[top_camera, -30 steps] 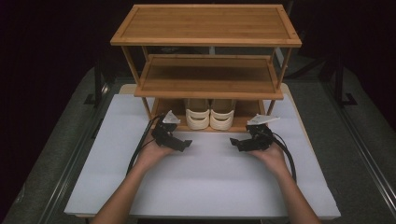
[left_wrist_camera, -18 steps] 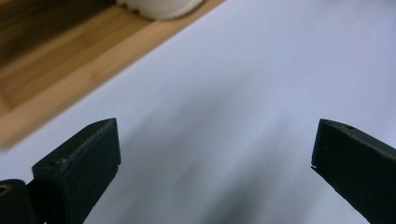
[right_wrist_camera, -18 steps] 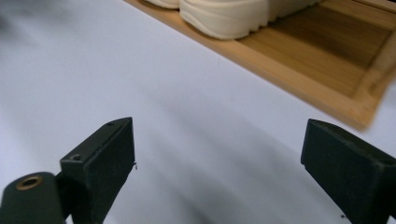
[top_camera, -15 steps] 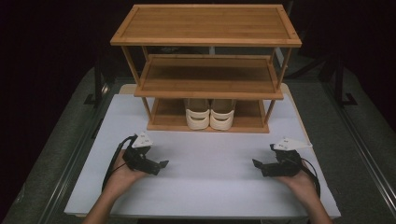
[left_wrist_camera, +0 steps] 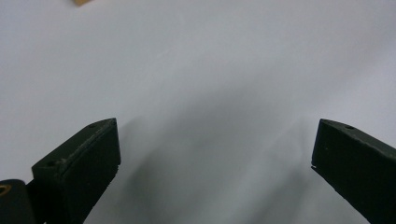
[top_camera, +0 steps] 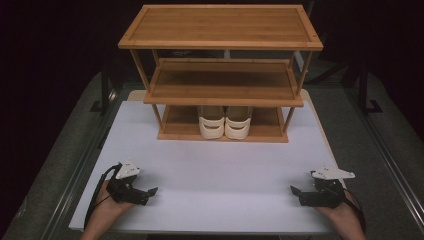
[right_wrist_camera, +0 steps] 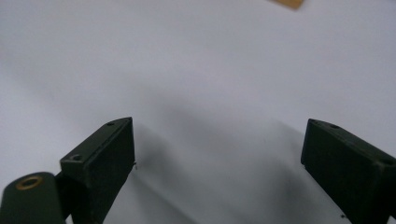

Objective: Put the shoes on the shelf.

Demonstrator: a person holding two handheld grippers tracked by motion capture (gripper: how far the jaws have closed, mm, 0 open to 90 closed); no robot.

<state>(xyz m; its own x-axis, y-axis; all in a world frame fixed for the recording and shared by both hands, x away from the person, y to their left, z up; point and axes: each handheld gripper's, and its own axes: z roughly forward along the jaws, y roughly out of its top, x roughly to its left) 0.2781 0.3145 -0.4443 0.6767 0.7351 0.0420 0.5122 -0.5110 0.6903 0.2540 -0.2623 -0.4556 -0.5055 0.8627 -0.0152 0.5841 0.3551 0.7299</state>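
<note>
Left hand-held gripper (top_camera: 142, 192) sits low over the surface (top_camera: 225, 170) near its front-left corner, jaws wide, nothing between them; the left gripper view shows bare white surface between the two black jaws. Right hand-held gripper (top_camera: 302, 194) mirrors it near the front-right corner, jaws also wide and empty, tips aimed inward toward the middle. Both are well apart from the shoes, which reads as a parked, hands-off pose: the grip is released and the work looks done or paused. Farther back, the pair of white shoes (top_camera: 225, 121) stands side by side, touching or just about, on the bottom shelf of the wooden rack (top_camera: 222, 27) at the surface's far edge. The long axis runs front to back; the rounded ends face the front edge, but toe or heel isn't clear. Middle and top shelves are bare.
</note>
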